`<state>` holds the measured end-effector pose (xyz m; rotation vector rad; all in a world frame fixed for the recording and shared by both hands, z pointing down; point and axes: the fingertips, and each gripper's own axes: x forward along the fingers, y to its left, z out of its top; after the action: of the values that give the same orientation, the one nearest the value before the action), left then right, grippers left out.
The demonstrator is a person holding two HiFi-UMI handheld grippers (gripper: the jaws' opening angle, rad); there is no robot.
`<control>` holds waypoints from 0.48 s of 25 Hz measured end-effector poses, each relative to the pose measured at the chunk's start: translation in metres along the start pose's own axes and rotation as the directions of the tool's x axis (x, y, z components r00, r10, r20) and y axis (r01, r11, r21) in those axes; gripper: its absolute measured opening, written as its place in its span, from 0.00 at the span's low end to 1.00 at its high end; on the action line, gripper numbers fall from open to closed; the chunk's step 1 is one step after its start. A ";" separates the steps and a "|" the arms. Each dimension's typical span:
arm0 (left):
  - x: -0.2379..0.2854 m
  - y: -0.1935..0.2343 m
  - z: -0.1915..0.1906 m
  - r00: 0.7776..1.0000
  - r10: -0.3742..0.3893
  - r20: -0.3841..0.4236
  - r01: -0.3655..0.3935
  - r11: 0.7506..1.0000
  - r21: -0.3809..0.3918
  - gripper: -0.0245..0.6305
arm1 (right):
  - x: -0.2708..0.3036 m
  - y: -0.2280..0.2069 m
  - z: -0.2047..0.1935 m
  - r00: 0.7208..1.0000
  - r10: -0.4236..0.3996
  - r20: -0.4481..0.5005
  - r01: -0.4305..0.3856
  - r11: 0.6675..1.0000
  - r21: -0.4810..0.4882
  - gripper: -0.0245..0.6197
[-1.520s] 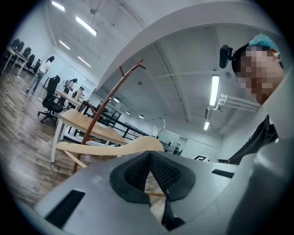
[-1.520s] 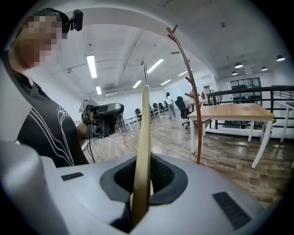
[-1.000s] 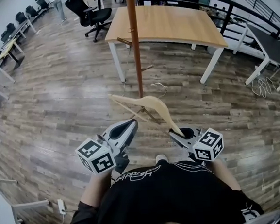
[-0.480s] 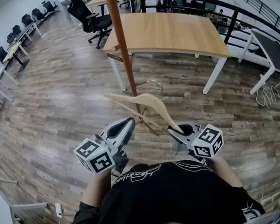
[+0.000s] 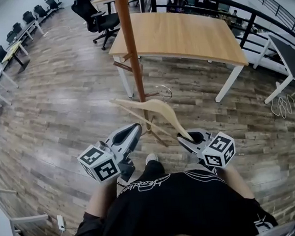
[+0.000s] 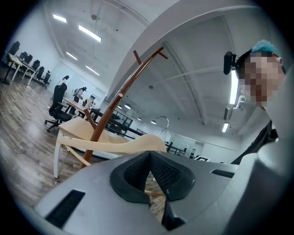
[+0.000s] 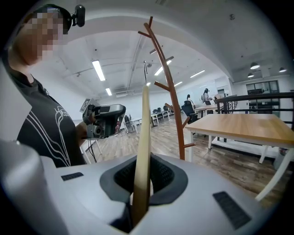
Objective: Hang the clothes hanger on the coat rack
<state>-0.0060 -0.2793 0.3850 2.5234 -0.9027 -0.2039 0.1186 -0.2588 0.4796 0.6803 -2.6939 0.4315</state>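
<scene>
A grey-brown plank floor point(image 5: 60, 112) carries everything. The coat rack point(image 5: 129, 44) stands on it, just beside a wood-topped desk point(image 5: 181, 32) on white legs. A black office chair point(image 5: 95, 16) stands beyond, and a looped cable point(image 5: 277, 106) lies far right.

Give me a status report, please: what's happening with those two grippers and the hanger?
Left gripper shut, empty. Right gripper shut on hanger, at one end. Not yet hung; coat rack just ahead, desk behind it.
</scene>
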 end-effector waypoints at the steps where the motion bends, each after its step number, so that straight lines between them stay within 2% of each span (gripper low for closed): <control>1: 0.004 0.005 0.003 1.000 -0.003 -0.004 0.003 1.000 -0.004 0.05 | 0.003 -0.004 0.003 1.000 -0.002 0.000 0.002 1.000 0.002 0.12; 12: 0.041 0.067 0.029 0.998 -0.031 -0.051 0.029 0.999 -0.022 0.05 | 0.048 -0.050 0.039 1.000 -0.007 -0.009 0.007 1.000 0.004 0.12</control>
<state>-0.0203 -0.3620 0.3905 2.5123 -0.8388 -0.1558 0.0939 -0.3345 0.4730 0.6869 -2.6819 0.4370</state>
